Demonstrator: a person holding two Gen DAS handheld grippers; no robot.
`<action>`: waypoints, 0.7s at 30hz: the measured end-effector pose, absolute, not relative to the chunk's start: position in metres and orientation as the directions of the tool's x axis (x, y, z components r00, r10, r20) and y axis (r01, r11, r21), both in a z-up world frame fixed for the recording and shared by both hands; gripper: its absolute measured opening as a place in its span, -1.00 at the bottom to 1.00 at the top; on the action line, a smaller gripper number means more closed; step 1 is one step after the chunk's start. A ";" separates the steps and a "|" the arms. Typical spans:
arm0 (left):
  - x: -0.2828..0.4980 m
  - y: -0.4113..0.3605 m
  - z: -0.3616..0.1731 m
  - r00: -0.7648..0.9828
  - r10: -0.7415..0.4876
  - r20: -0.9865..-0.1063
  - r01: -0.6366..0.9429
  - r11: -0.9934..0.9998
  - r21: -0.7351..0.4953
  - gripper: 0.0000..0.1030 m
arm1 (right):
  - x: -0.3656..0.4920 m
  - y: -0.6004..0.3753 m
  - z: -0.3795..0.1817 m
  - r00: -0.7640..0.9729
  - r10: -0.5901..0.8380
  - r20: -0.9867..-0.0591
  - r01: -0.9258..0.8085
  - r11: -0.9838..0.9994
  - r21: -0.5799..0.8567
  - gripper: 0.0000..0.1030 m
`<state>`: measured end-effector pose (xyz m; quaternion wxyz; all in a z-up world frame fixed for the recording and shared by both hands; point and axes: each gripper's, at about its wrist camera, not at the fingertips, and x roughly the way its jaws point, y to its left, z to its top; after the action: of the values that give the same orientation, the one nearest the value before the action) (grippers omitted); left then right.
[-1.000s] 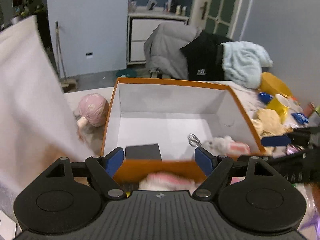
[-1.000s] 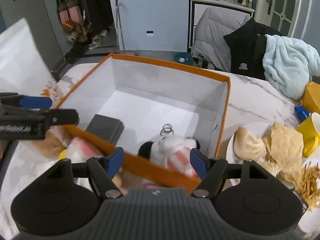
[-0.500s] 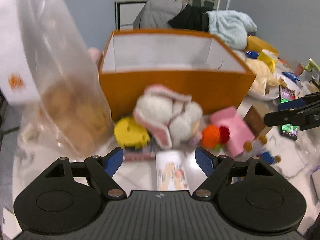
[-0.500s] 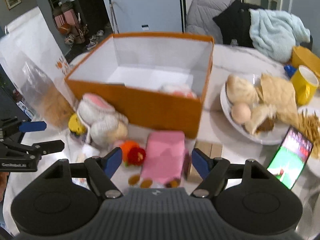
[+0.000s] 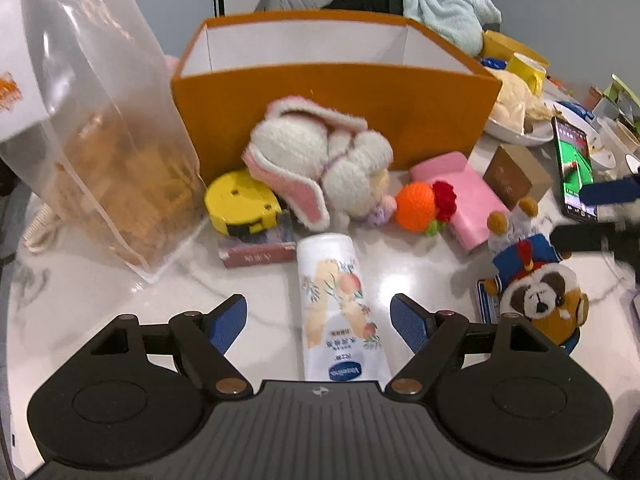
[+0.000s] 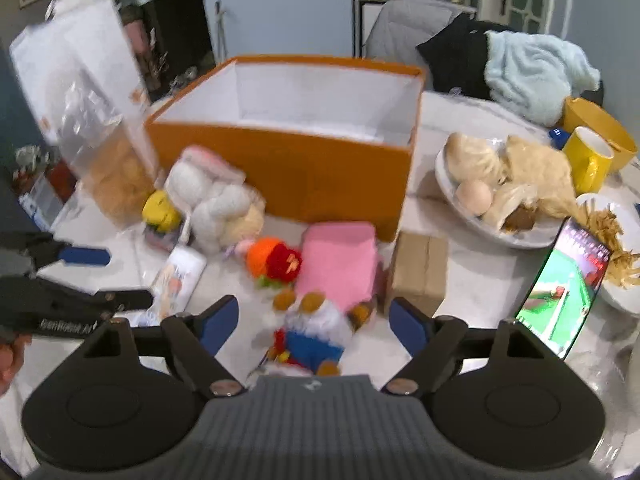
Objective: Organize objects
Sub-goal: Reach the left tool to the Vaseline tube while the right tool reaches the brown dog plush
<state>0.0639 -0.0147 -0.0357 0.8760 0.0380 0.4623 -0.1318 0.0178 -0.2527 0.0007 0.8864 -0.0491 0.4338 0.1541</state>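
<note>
The white tube (image 5: pixel 340 300) lay between the wide-open left gripper (image 5: pixel 318 316). It looked light and slippery, best pinched mid-body. The right gripper (image 6: pixel 314 320), just widened, was held over a soft doll (image 6: pixel 312 332).

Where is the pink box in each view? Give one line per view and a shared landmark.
Left wrist view: the pink box lies right of centre, on the table in front of the orange box's right end, beside the orange knitted toy.
Right wrist view: the pink box lies at centre, just ahead of the fingers.
Shared landmark: the orange box directly behind it.
</note>
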 end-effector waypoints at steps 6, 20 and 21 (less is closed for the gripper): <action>0.067 -0.026 -0.049 0.513 -0.189 -0.837 0.279 0.959 -0.045 0.82 | 0.012 -0.237 -0.016 0.552 0.180 -0.814 -0.375 0.926 -0.049 0.62; 0.076 -0.023 -0.069 0.484 -0.182 -0.856 0.247 0.967 -0.066 0.82 | 0.026 -0.246 -0.048 0.477 0.116 -0.871 -0.350 0.935 -0.066 0.62; 0.076 -0.024 -0.069 0.495 -0.174 -0.851 0.249 0.967 -0.053 0.82 | 0.027 -0.245 -0.052 0.459 0.119 -0.880 -0.354 0.934 -0.058 0.62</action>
<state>0.0755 -0.0239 -0.0690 0.8636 0.0386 0.4875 -0.1225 0.0272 -0.2454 -0.0515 0.8461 -0.1171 0.5009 0.1398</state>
